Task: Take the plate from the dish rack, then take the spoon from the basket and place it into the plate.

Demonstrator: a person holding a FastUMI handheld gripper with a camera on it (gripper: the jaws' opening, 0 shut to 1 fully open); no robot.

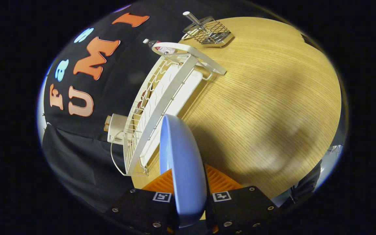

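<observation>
A light blue plate [182, 163] stands on edge between my two fingers, and my gripper [189, 186] is shut on it. The plate is held clear of the white wire dish rack [157, 107], which lies just ahead and to the left of it on the wooden table [266, 107]. Far beyond the rack, near the table's far edge, sits a small wire basket [209, 32] with a spoon's metal handle [193, 18] sticking up out of it.
A white tray [184, 94] lies under the rack. A white box with a cable [116, 129] sits off the rack's left side. A bottle [162, 47] lies at the rack's far end. Bare wood stretches to the right of the rack.
</observation>
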